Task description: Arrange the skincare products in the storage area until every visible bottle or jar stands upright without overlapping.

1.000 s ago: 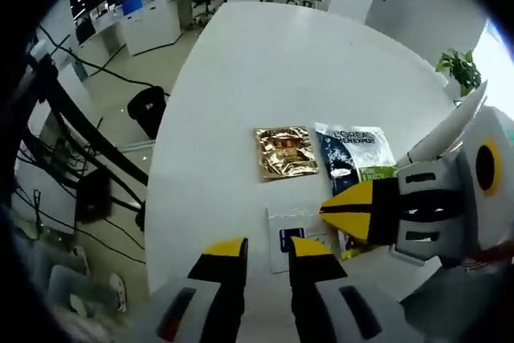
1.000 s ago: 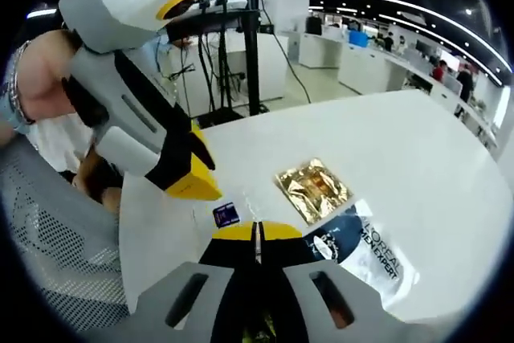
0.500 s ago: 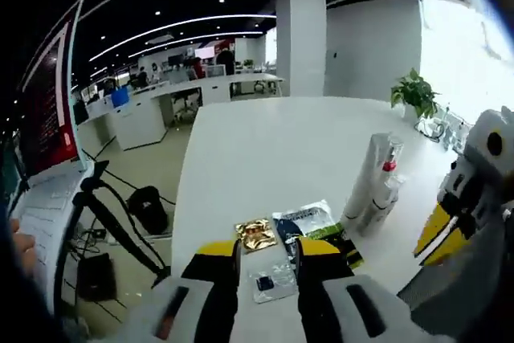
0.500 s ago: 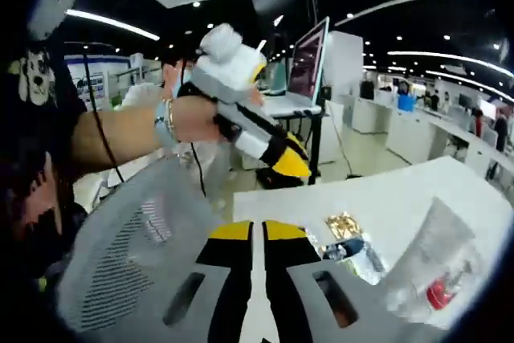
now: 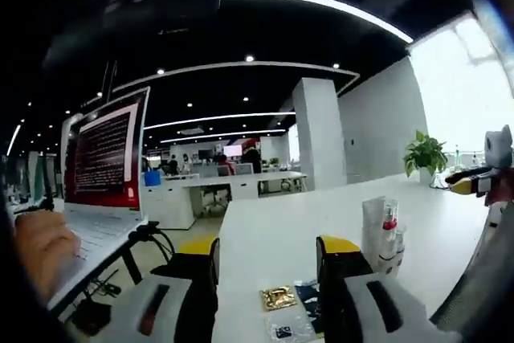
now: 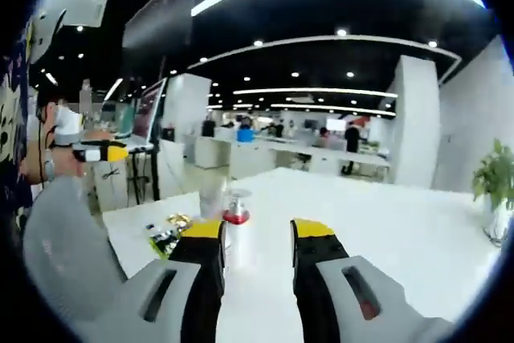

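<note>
While both jaws gape, bottles [image 5: 384,237] stand upright.

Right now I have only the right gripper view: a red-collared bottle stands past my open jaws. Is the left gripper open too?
Observer: Yes. The left gripper has its jaws apart, gripping nothing.
Operator: What are the flat things beside the bottle?
Observer: Three sachets lying on the table: a gold sachet, a dark blue sachet and a small clear sachet.
Operator: Is anything standing with the bottle?
Observer: A pale tube stands upright right beside the bottle; I cannot tell whether they touch.
</note>
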Demonstrator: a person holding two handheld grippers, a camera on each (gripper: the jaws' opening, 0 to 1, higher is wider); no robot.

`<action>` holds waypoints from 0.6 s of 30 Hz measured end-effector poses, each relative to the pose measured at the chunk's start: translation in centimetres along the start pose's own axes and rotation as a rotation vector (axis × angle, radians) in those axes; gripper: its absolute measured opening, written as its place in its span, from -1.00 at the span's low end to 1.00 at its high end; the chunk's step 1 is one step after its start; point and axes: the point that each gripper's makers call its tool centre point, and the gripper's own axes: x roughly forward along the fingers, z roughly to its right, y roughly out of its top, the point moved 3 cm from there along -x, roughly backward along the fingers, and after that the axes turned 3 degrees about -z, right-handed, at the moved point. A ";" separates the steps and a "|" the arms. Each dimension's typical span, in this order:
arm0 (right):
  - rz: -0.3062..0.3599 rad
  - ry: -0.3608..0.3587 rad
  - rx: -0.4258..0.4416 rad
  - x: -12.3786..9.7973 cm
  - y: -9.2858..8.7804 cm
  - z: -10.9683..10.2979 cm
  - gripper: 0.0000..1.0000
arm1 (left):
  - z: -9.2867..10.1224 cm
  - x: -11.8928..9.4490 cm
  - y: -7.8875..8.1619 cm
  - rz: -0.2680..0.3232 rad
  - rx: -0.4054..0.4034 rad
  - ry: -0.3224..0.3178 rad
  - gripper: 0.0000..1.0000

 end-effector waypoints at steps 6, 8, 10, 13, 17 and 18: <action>0.042 -0.057 0.210 -0.1 -1.2 -0.4 -0.08 | -0.1 -1.3 -2.3 0.010 -0.096 0.046 0.00; 0.094 -0.135 0.199 -0.7 -0.6 1.3 -0.14 | -0.7 -1.5 -2.6 -0.012 -0.081 0.087 -0.02; 0.104 -0.127 0.176 -0.8 -0.8 1.1 -0.12 | -1.0 -1.4 -2.3 0.014 -0.073 0.099 -0.03; 0.040 -0.130 0.179 -0.6 -1.6 1.1 -0.16 | -0.8 -1.2 -3.2 -0.045 -0.060 0.094 -0.04; 0.057 -0.164 0.198 -1.0 -1.7 1.9 -0.20 | -0.8 -1.4 -3.2 -0.051 -0.046 0.103 -0.13; 0.060 -0.167 0.195 -1.0 -1.6 1.9 -0.20 | -0.9 -1.5 -3.1 -0.046 -0.053 0.110 -0.12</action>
